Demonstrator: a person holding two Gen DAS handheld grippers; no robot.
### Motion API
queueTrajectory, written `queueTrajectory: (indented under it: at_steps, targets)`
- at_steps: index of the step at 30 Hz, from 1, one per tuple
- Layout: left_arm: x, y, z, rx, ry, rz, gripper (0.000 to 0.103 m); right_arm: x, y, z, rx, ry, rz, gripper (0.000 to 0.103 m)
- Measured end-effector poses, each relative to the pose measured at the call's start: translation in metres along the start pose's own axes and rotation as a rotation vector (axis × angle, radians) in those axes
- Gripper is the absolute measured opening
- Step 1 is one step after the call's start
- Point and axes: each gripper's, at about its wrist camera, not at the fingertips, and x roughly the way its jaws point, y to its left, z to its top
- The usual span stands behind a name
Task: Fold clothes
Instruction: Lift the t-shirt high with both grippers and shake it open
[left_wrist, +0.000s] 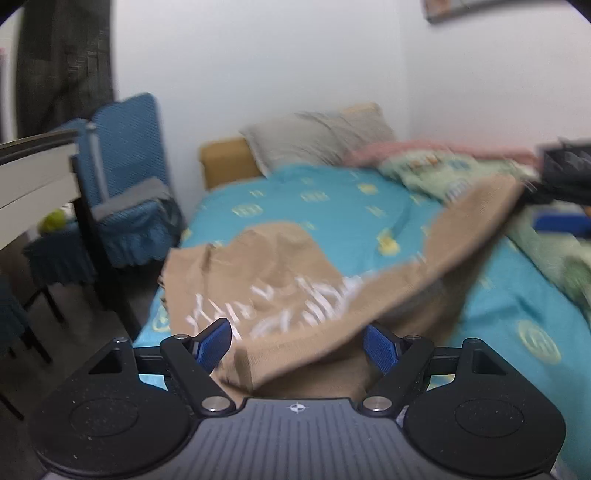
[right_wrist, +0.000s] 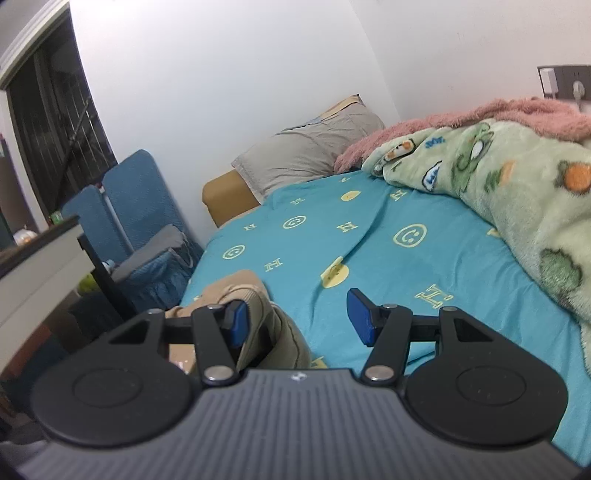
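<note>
The left claw (left_wrist: 297, 345) has its blue pads spread wide, with the tan garment (left_wrist: 280, 295) lying loose between them on the turquoise bed sheet (left_wrist: 332, 206) — one edge of it stretches up to the right. The right claw (right_wrist: 299, 321) is spread too; a bunched fold of tan cloth touches its left pad (right_wrist: 238, 323).
</note>
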Motion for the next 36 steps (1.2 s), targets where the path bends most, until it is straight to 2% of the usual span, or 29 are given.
queueTrajectory:
  at_steps: [3,6,8,11,13,16,19,21,25,29,33,36]
  targets:
    - [0.009,0.009,0.002,-0.092,-0.043,0.074,0.080,0.000,-0.005,0.000,0.023,-0.010,-0.001,0.058]
    - [0.017,0.015,0.000,-0.103,0.004,0.163,0.080,-0.002,-0.006,0.001,0.037,-0.046,-0.004,0.058]
    - [0.020,0.022,-0.003,-0.120,0.064,0.225,0.079,-0.006,-0.004,0.003,0.044,-0.088,-0.004,0.058]
    - [0.014,0.040,-0.008,-0.195,0.141,0.265,0.083,-0.015,-0.001,0.008,0.038,-0.154,0.006,0.058]
    - [0.003,0.045,-0.007,-0.225,0.137,0.283,0.083,-0.019,0.003,0.009,0.014,-0.179,0.006,0.058]
    - [-0.025,0.054,-0.003,-0.275,0.048,0.296,0.083,-0.018,0.007,0.008,-0.036,-0.184,-0.035,0.058]
    - [-0.056,0.064,0.001,-0.329,-0.053,0.307,0.083,-0.008,0.002,0.004,-0.061,-0.126,-0.097,0.059]
    - [-0.080,0.070,0.008,-0.364,-0.122,0.304,0.084,-0.004,-0.004,0.002,-0.031,-0.090,-0.089,0.059]
    - [-0.118,0.075,0.044,-0.388,-0.236,0.296,0.084,-0.013,0.011,0.013,-0.082,-0.112,-0.060,0.059]
    - [-0.155,0.082,0.098,-0.405,-0.342,0.282,0.084,-0.041,0.038,0.059,-0.116,-0.202,0.015,0.059]
    - [-0.195,0.088,0.153,-0.416,-0.453,0.265,0.084,-0.083,0.071,0.125,-0.109,-0.309,0.084,0.059]
    - [-0.240,0.084,0.199,-0.385,-0.556,0.241,0.084,-0.125,0.092,0.175,-0.102,-0.395,0.122,0.058]
